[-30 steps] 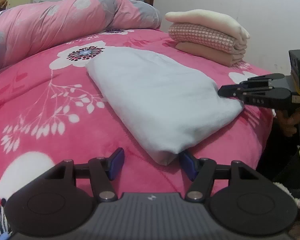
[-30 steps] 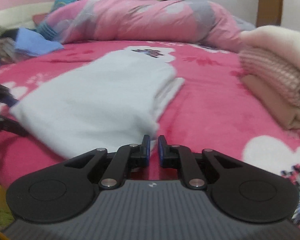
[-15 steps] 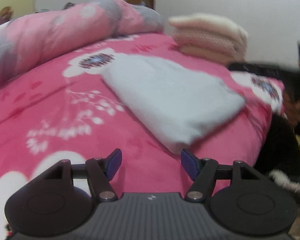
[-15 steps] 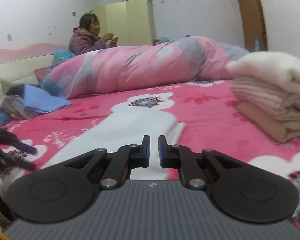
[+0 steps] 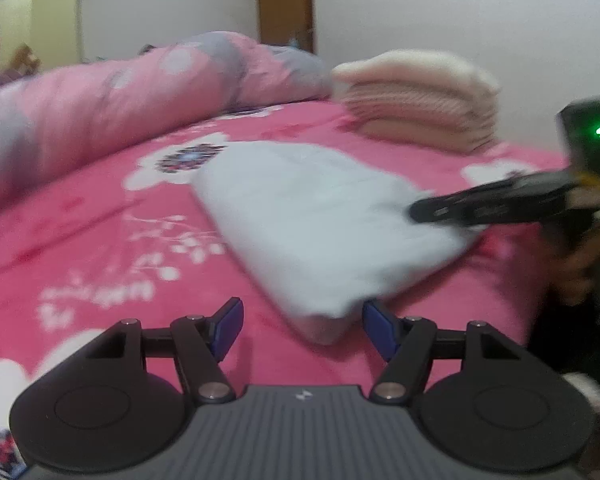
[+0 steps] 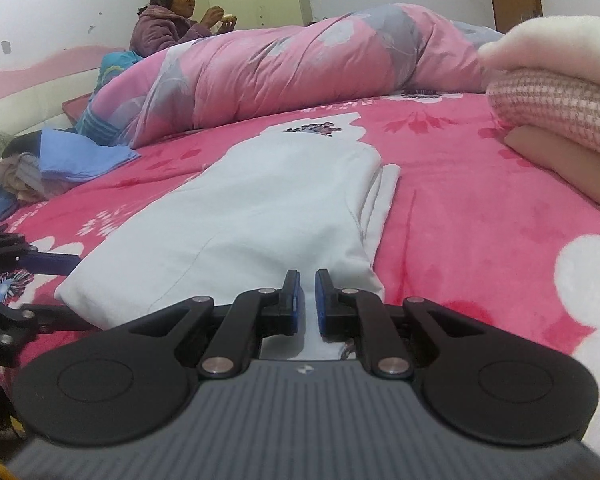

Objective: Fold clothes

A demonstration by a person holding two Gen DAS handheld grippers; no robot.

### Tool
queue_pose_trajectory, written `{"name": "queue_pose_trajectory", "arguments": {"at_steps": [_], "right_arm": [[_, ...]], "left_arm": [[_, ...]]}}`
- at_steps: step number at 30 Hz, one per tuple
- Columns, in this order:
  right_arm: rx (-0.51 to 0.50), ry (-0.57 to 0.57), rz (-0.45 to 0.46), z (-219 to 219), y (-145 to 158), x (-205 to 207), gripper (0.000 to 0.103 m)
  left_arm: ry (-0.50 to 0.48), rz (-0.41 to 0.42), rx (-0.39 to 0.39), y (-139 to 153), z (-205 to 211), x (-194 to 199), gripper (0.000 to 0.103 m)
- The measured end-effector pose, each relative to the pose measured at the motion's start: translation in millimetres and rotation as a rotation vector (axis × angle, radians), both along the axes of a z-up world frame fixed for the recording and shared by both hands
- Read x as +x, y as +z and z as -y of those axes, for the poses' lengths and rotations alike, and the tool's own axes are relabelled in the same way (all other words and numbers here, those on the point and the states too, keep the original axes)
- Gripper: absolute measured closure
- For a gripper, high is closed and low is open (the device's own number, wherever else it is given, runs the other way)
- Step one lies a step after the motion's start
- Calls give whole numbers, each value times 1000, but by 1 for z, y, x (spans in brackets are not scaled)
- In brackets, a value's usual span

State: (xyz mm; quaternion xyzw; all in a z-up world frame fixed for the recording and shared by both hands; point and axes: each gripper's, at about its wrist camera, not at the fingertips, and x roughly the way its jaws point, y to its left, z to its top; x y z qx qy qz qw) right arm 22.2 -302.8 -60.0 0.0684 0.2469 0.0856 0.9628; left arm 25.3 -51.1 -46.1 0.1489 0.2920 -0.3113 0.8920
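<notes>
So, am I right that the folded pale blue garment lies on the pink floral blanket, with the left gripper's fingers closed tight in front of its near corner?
Not quite: the folded pale blue garment does lie on the pink floral blanket, but the left gripper has its fingers spread wide open at the near corner, as the left wrist view shows. It is the right gripper whose fingers are nearly closed.

Even, soft indoor light, no hard shadows. Left wrist view motion-blurred throughout; right wrist view sharper. Fisheye bending, dark corners.
</notes>
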Motion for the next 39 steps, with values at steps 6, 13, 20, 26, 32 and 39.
{"name": "queue_pose_trajectory", "arguments": {"at_steps": [6,13,20,26,32,39], "right_arm": [[-6,-1,-4,-1,0,1,96],[-11,1,-7,0,1,2,96],[-13,3,-6,1,0,2,96],[-8,2,-4,2,-1,2,96],[3,1,-4,3,-2,2,96],[-11,6,-7,2,-1,2,96]], "left_arm": [[21,27,-18,0,1,-3,35],[59,-1,-146,7,-15,7,34],[65,-5,-42,-5,-6,5,34],[110,35,-55,-3,-7,4,33],[132,57,-23,-6,-1,2,33],[224,26,15,-7,-6,1,33]]}}
